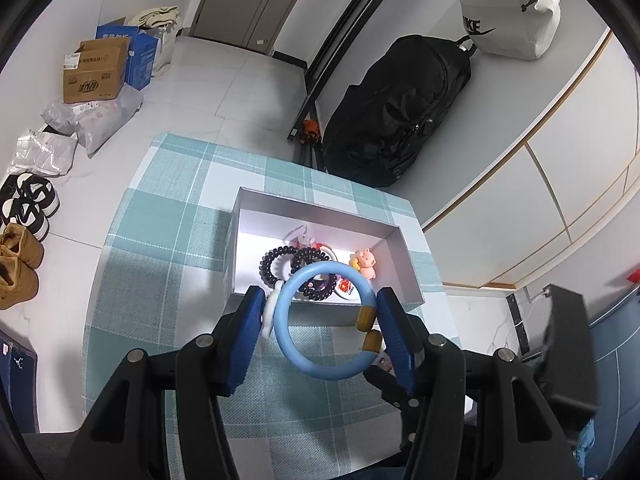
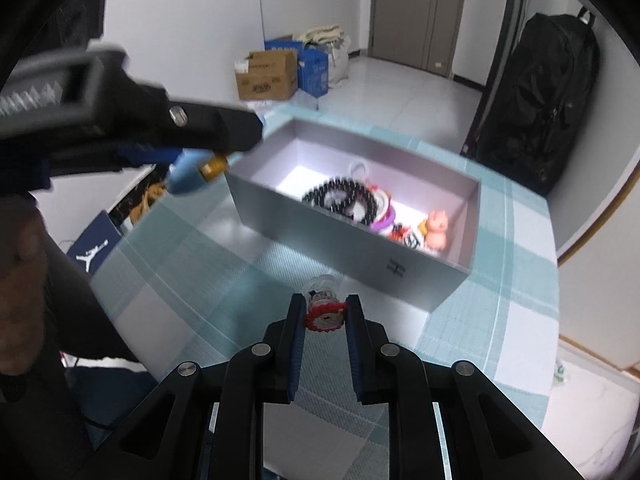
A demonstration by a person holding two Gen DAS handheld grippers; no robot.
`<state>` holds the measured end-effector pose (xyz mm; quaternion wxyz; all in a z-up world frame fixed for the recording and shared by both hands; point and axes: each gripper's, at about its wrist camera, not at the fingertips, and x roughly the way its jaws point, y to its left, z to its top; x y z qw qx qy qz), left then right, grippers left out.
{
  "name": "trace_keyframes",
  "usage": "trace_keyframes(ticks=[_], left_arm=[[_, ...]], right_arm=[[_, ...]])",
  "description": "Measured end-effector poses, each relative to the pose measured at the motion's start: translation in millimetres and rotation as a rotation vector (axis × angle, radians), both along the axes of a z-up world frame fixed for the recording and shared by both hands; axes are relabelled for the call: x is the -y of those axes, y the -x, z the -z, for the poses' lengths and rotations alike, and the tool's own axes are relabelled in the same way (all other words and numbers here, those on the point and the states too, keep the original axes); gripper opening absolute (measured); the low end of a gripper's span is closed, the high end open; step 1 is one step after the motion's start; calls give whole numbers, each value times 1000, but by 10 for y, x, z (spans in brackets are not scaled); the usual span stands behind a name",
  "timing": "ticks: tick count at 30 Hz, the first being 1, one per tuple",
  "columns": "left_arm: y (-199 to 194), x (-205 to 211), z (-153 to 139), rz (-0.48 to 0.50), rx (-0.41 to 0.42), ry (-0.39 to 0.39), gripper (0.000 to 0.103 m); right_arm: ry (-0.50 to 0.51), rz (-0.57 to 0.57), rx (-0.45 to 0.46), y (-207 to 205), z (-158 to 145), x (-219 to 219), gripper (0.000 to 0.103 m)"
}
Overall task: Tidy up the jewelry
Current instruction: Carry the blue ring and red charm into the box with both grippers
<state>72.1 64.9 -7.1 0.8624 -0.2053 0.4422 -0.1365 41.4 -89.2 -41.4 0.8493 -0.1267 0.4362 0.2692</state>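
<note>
My left gripper [image 1: 322,300] is shut on a light blue bangle [image 1: 326,320] with amber beads and a white charm, held in the air just short of the grey box [image 1: 394,256]. The box holds black bead bracelets [image 1: 280,266], a pink pig figure [image 1: 364,262] and other pieces. My right gripper [image 2: 325,304] is shut on a small red-rimmed bead charm [image 2: 325,316] with a clear part in front, above the cloth near the box's front wall [image 2: 360,256]. The left gripper and the blue bangle [image 2: 188,172] show blurred at the left of the right wrist view.
The box stands on a teal and white plaid tablecloth [image 1: 168,240]. A black bag [image 1: 400,108] and a white Nike bag [image 1: 508,12] stand beyond the table. Cardboard boxes [image 1: 96,72], plastic parcels and shoes [image 1: 24,216] lie on the floor to the left.
</note>
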Motion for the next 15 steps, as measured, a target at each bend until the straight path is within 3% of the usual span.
trace_keyframes(ticks=[6,15], left_arm=[[-68,17,-26,-4,6,3,52],[-211,88,-18,3,-2,4,52]], right_arm=[[-113,23,14,-32,-230,123,18],[-297,93,-61,-346,-342,411,18]])
